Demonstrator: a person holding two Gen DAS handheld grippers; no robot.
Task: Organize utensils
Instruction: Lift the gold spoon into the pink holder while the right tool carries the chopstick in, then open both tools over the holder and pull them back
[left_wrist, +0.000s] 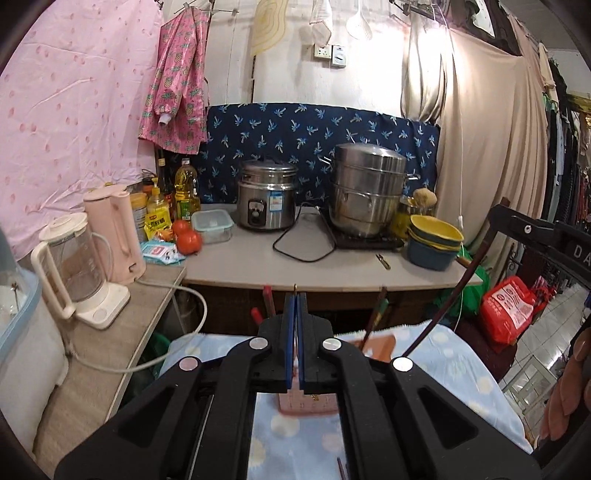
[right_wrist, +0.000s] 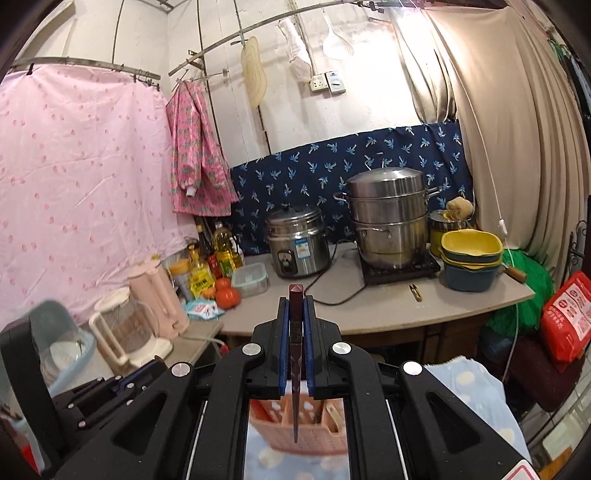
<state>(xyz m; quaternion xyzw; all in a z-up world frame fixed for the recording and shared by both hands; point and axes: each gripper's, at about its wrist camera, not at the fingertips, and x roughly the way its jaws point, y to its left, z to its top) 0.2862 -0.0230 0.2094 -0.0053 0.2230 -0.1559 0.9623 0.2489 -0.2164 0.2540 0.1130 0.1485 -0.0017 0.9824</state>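
Two grippers hang above a pink holder (right_wrist: 299, 424) on the blue spotted cloth (right_wrist: 476, 398), and your sorting looks partly done. Several utensils already stand in the holder's compartments, their handles rising past its rim (left_wrist: 373, 321). At least one loose dark stick (left_wrist: 341, 469) lies on the cloth near your left gripper, so some work is left.

Your right gripper (right_wrist: 296, 310) is clamped on a dark chopstick (right_wrist: 295, 369), the blue pads (right_wrist: 283, 343) pressing its sides. Its blunt end shows above the fingertips; its point hangs down over the holder, just above or just inside a compartment, though which one is hard to say.

Your left gripper (left_wrist: 295, 306) has its pads nearly together on something thin. Only a small brass tip (left_wrist: 295, 286) shows above them, too small to name.
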